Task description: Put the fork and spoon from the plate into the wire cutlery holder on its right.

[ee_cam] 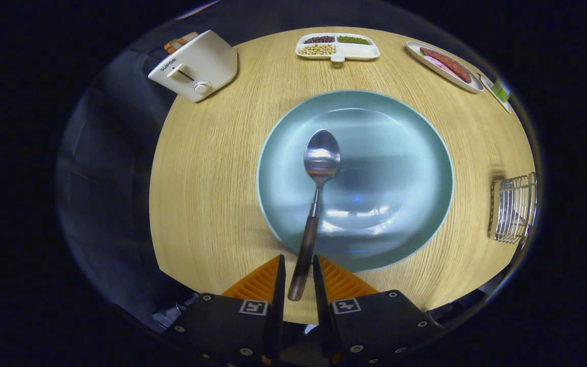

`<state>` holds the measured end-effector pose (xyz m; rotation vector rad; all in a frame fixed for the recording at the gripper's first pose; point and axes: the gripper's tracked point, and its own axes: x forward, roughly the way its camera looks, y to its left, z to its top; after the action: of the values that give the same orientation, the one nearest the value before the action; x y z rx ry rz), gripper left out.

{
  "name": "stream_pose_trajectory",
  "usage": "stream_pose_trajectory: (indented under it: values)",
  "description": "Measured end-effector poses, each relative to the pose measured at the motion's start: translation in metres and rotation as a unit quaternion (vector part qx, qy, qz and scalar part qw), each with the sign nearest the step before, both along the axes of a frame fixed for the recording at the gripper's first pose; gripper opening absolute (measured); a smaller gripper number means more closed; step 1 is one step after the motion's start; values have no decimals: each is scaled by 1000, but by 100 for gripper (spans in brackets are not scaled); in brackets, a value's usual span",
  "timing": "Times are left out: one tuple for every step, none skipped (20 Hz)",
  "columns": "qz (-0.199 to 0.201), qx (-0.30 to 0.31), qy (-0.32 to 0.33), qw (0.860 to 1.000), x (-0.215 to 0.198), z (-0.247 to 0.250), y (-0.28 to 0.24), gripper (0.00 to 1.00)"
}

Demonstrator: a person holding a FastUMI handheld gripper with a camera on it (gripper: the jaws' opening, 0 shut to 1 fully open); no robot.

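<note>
1. A toaster [195,65] stands at the far left edge of the round wooden table [212,204], with bread in its slot
2. A divided dish [338,47] at the far edge holds dark beans, green beans, pale beans and something white
3. A sausage plate [445,65] sits far right
4. Beside it, a small dish [497,94] bears a green item

The round wooden table [212,204] is light tan with thin grain lines. The big round plate [400,168] is pale blue-green. The shiny silver metal spoon [321,160] has a dark brown handle. The gripper [298,278] has orange ridged fingers [258,283] on black blocks with small black-and-white square marks. The toaster [196,66] is cream white. The wire cutlery holder [512,209] is silver.
</note>
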<state>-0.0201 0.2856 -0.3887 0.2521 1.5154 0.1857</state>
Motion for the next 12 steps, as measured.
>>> stream_pose_trajectory:
  values:
    - [-9,2,7,1000,1,1,1,28]
    - [-18,-2,15,1000,2,0,0,23]
    - [-21,-4,25,999,1,-1,1,23]
    - [-26,-7,33,999,1,0,1,22]
    - [-29,-11,38,999,3,-1,0,22]
    - [-29,-15,40,999,5,0,0,22]
    - [-23,-21,41,999,5,0,-1,21]
    - [-22,-31,39,999,6,-1,-4,21]
    - [-26,-39,40,998,7,0,-8,20]
    - [-28,-39,41,998,8,0,-10,14]
    - [-28,-39,37,998,10,-1,-11,12]
    - [-28,-41,33,998,12,0,-15,11]
